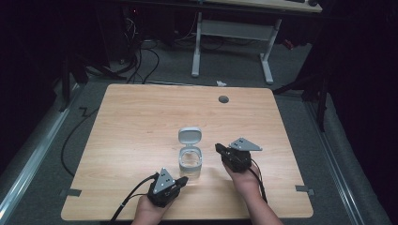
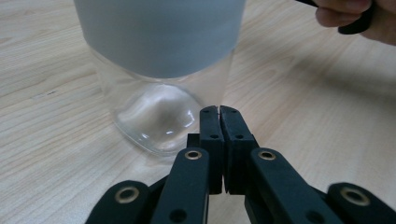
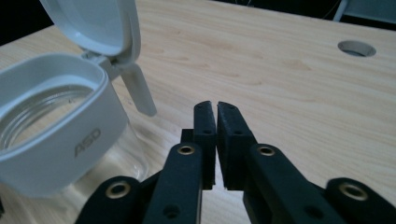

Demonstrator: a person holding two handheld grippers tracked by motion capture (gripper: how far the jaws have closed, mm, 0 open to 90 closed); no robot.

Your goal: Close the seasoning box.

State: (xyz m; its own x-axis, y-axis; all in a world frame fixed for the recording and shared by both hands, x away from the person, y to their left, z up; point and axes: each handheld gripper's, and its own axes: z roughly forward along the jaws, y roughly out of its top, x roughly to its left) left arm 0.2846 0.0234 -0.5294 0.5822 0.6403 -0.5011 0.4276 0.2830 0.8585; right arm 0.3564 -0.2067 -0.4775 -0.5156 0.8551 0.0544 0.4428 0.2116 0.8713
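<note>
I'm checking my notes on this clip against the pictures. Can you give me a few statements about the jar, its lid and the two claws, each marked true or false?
1. The jar's lid is flipped open. True.
2. The left claw is clamped around the jar. False: its jaws are shut on nothing, close beside the jar's glass base.
3. The right claw is shut and holds nothing. True.
4. The jar lies on its side. False: it stands upright on the table.
5. The jar's collar is bright red. False: it is pale grey, over clear glass.
</note>
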